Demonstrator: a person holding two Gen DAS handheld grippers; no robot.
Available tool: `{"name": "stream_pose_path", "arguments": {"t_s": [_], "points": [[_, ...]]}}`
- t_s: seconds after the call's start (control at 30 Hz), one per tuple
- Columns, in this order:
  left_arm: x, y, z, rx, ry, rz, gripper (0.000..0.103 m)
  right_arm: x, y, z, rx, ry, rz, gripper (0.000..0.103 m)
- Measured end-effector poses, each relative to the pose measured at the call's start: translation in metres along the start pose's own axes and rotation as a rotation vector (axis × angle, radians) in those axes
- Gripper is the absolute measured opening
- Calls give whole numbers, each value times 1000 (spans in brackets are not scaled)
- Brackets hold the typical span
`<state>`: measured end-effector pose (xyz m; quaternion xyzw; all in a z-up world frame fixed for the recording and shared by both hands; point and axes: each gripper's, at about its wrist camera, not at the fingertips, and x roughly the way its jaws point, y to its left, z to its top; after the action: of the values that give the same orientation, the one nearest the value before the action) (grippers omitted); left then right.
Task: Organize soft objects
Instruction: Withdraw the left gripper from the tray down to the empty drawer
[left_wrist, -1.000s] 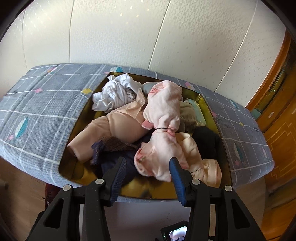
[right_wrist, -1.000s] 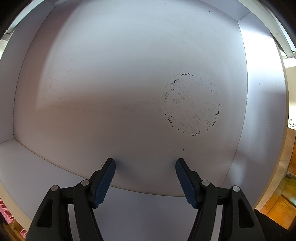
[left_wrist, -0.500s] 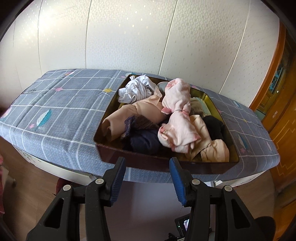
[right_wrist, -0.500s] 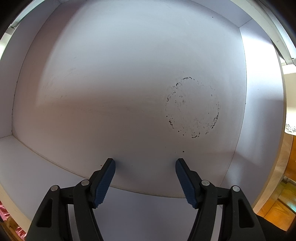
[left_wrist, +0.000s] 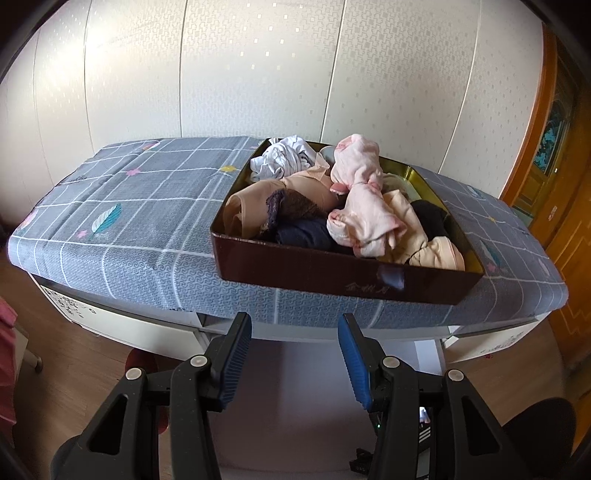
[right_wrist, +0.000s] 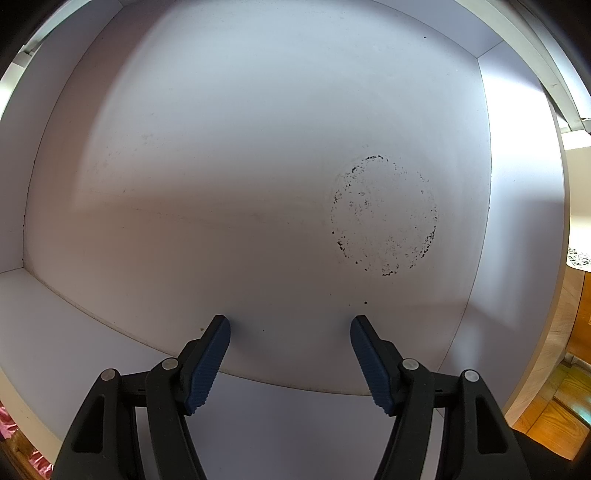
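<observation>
A dark brown box (left_wrist: 343, 275) with a gold inside stands on a table under a grey checked cloth (left_wrist: 140, 221). It is piled with soft garments: a pink bundle (left_wrist: 360, 199), a beige piece (left_wrist: 295, 188), a white one (left_wrist: 282, 158), and dark ones (left_wrist: 303, 232). My left gripper (left_wrist: 294, 330) is open and empty, below and in front of the table edge, apart from the box. My right gripper (right_wrist: 290, 328) is open and empty inside a white compartment (right_wrist: 240, 166), close to its back panel.
A ring of dark specks (right_wrist: 384, 216) marks the white panel right of the right gripper. White drawer fronts (left_wrist: 122, 325) sit under the table. A wooden door (left_wrist: 554, 122) is at the right, a panelled white wall (left_wrist: 258, 66) behind the table, wood floor (left_wrist: 66, 369) below.
My left gripper has pulled back and down from over the box, which now looks farther and is seen from its front side. The right gripper has barely moved.
</observation>
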<state>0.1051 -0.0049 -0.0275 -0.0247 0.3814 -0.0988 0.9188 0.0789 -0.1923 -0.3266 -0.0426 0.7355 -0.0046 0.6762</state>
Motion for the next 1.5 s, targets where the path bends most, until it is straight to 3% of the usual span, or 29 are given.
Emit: {"name": "stream_pose_path", "arguments": {"t_s": [0.17,0.37,0.73,1.07,1.23,1.5], "points": [[3,-2,-19,23,14,9,50,1,1,-2,2,-1,0,68],[24,0,-50,43,87,18,50,1,-3,4,9,2,6,68],[111,21,-107,13,374,63,50,0,-8,10,42,-1,10,68],[164,28,-147,12,570,84,53,2,-19,16,112,5,8,68],[171,22,-152,27,591,79,63,-4,-22,19,131,-30,-17,68],[169,16,-153,49,564,87,75,-36,-26,28,159,-162,-60,69]]}}
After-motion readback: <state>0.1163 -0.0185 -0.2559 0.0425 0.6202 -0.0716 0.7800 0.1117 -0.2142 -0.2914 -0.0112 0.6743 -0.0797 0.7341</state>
